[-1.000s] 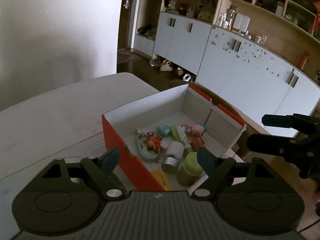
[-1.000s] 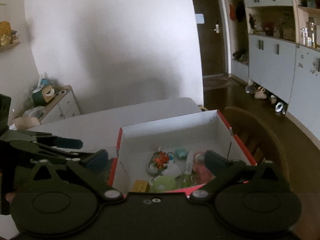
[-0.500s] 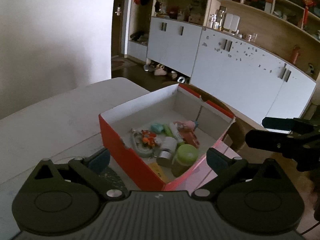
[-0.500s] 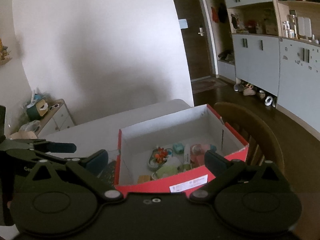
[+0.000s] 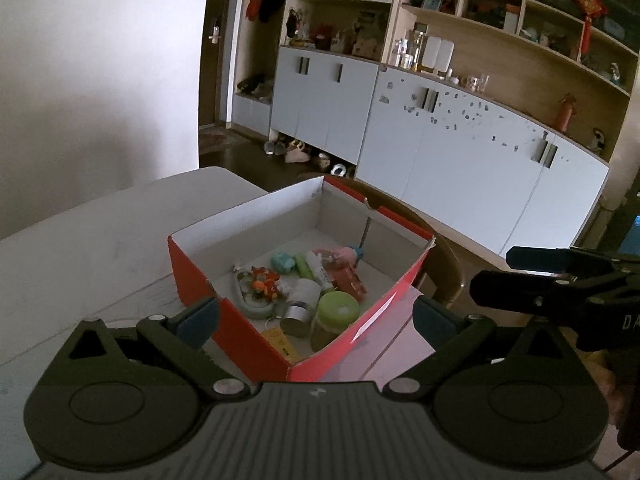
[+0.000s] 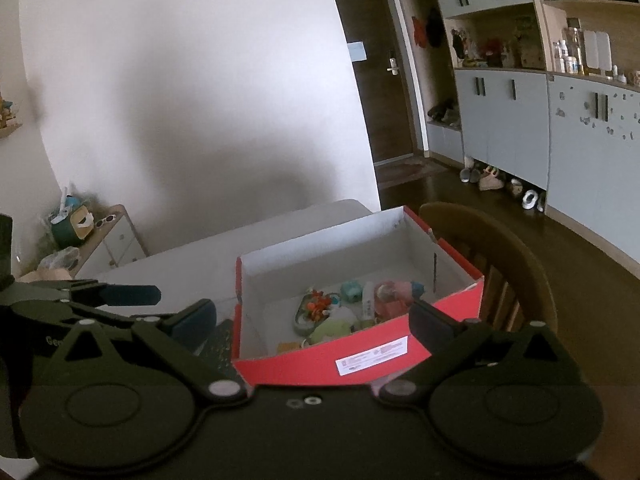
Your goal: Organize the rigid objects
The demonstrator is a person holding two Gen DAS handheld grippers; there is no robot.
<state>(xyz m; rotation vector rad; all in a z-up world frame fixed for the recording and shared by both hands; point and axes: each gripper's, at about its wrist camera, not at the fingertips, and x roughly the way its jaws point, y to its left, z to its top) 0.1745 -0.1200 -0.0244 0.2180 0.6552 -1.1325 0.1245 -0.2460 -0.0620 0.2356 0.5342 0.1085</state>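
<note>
So my left gripper (image 5: 316, 316) has just been opening, jaws now spread wide with nothing pinched between the pads. Right gripper (image 6: 312, 320) is spread wide too, nothing gripped. Both tilt downward, side by side and apart.

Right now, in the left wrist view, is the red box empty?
No, the red box holds several small things, among them a jar with a green lid and a pink toy.
</note>
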